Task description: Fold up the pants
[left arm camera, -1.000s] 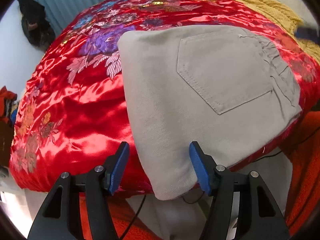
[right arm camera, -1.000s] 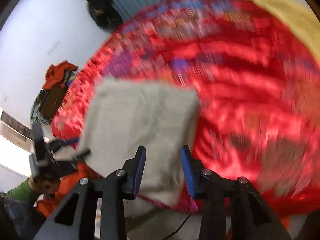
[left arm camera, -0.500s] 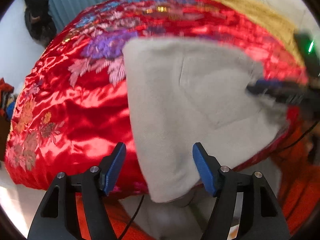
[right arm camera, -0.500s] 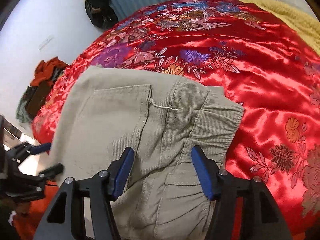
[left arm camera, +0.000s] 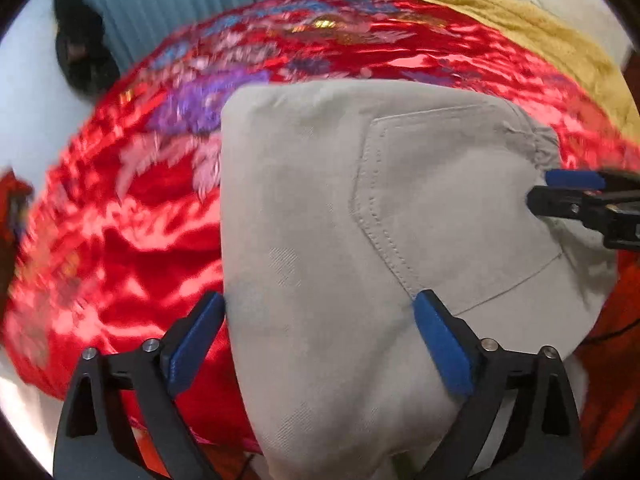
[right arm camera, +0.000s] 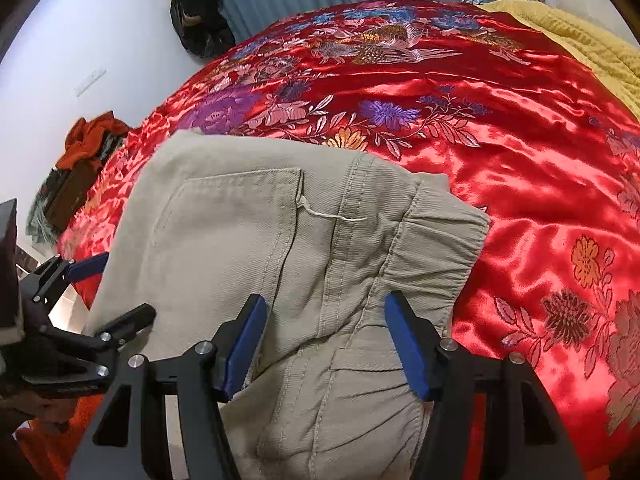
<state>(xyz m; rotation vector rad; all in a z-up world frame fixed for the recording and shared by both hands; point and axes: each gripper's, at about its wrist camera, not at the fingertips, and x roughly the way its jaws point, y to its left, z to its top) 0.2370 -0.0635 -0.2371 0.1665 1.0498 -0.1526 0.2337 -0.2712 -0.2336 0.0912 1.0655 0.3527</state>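
Both grippers stand with their blue-padded fingers apart over the same garment, a pair of beige cotton twill pants [right arm camera: 256, 240] lying folded into a compact slab on the near edge of a red satin bedspread embroidered with flowers [right arm camera: 500, 128]. The left gripper [left arm camera: 320, 340] straddles the plain near end of the pants, its spread fingers on either side of the cloth and clamping nothing; the right gripper [right arm camera: 326, 344] likewise sits wide over the gathered elastic waistband [right arm camera: 432, 248], which bunches in ridges beside it. Placed at opposite ends like this, the two tools seem set either to take hold for one more fold or to let go of a finished one; which of these, I cannot tell. A stitched patch pocket [left arm camera: 448, 208] faces up, a loose pale thread [right arm camera: 332, 214] trails from its corner, and the near part of the garment droops over the bed's edge. A mustard yellow textured blanket [right arm camera: 592, 52] lies well apart at the far side.
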